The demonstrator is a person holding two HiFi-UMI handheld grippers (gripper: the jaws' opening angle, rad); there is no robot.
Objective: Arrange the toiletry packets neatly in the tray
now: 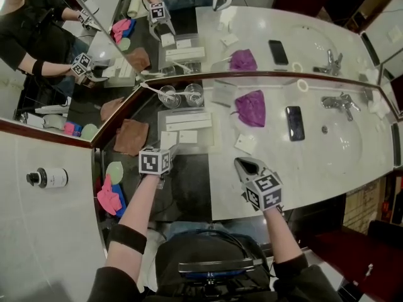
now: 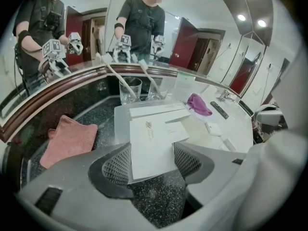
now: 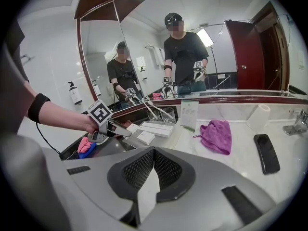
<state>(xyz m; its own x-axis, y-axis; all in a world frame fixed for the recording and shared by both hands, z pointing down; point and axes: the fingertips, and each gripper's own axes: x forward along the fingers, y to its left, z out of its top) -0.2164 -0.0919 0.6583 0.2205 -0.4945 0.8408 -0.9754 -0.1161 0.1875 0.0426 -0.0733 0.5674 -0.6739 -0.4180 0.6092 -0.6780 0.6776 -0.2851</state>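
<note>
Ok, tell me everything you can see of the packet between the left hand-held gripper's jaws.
The packet is a flat white rectangle, seemingly paper or card, with a small gold mark toward its far end. It lies lengthwise between the left hand-held gripper's pads, which appear to meet both long edges. Its far part rests on the grey tray; its near end juts over the speckled dark counter.

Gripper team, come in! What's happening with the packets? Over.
Left fingers pinching a packet at the tray's front. Right fingers shut on a second packet. Long boxes already lie in the tray's back.
</note>
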